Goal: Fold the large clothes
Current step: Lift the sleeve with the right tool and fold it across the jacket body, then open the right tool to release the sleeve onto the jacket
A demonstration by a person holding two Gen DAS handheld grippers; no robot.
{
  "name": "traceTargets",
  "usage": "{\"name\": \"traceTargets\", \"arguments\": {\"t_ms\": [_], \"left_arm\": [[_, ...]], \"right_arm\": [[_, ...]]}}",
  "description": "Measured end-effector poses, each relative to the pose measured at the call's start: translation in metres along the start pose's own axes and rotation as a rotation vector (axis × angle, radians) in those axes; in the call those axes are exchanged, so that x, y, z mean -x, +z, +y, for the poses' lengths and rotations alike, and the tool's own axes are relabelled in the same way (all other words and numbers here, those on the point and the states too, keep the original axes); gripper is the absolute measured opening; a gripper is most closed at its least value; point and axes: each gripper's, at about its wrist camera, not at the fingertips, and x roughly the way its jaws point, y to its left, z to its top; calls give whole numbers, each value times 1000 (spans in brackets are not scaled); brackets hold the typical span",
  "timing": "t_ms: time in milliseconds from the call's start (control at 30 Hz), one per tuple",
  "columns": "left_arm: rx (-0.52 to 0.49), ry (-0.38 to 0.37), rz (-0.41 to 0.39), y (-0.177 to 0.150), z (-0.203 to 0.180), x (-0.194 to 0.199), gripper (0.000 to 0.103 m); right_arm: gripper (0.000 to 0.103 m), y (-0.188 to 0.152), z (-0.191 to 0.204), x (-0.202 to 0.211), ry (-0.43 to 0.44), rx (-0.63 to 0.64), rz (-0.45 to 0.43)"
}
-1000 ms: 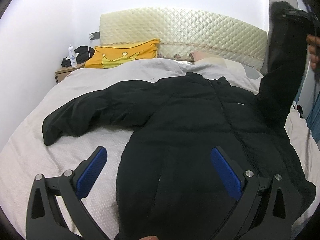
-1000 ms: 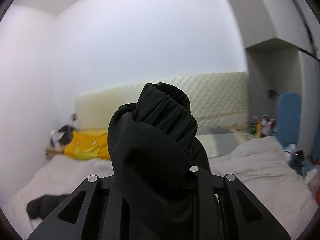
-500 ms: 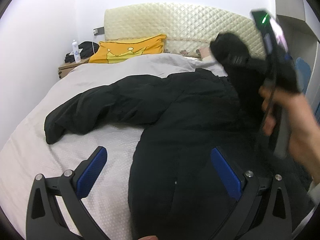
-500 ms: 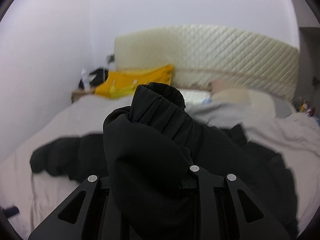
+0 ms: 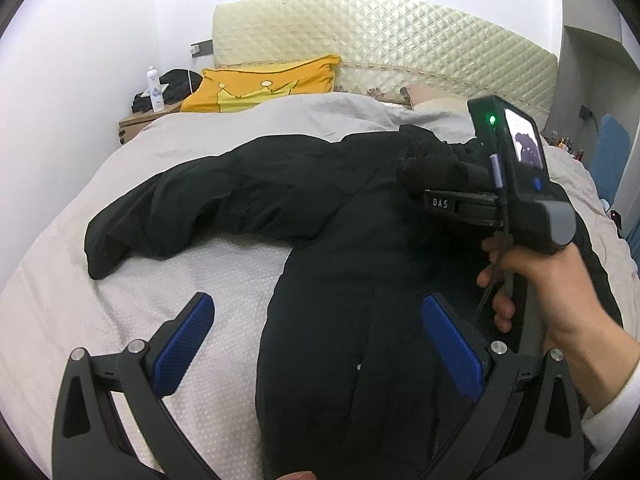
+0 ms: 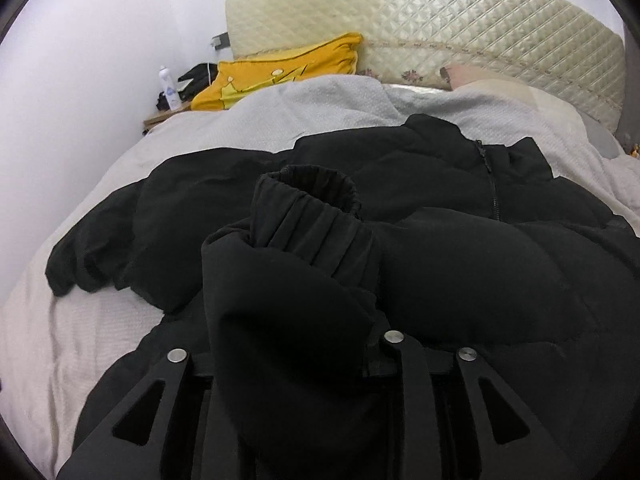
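Well, going from the biggest thing down:
Bed (image 5: 168, 152): pale cover, quilted headboard (image 5: 400, 48) at the far end.
Jacket (image 5: 340, 280): black, spread front-up across the bed, one sleeve (image 5: 168, 216) stretched out left.
Other sleeve (image 6: 296, 280): folded over the chest, cuff lying between the right gripper (image 6: 288, 364) jaws, which have just been easing apart (pads hidden, so grip unclear).
Left gripper (image 5: 316, 344): spread wide, empty, over the near hem.
Pillow (image 5: 264, 84): yellow, far left.
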Motion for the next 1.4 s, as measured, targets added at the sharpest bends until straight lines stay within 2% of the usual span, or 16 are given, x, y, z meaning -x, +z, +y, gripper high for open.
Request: {"name": "traceTargets", "arguments": {"t_ms": [33, 133, 167, 200, 300, 400, 567, 767, 1033, 1167, 1400], "left_arm": [[0, -2, 2, 1, 0, 0, 103], [4, -19, -1, 3, 0, 4, 103], [4, -18, -7, 5, 0, 7, 103], [8, -15, -8, 6, 0, 9, 103], [29, -41, -17, 12, -2, 20, 103], [24, -50, -20, 16, -8, 38, 103], [19, -60, -93, 21, -20, 82, 103], [37, -101, -87, 26, -27, 105, 103], [39, -119, -104, 22, -33, 130, 103], [43, -159, -158, 16, -32, 142, 103], [30, -183, -151, 2, -30, 137, 103]], "right_arm": [[33, 0, 2, 3, 21, 0, 5], [63, 0, 5, 18, 83, 2, 10], [87, 0, 5, 24, 102, -2, -1], [95, -1, 5, 37, 129, -8, -30], [95, 2, 4, 64, 151, -6, -61], [95, 4, 0, 100, 107, 10, -92], [95, 3, -12, 163, 48, 7, -158], [95, -3, -24, 244, -3, -9, -268], [95, -41, -29, 336, -99, -1, -395], [95, -65, -31, 360, -115, -14, -412], [96, -113, -33, 371, -121, -33, -413]]}}
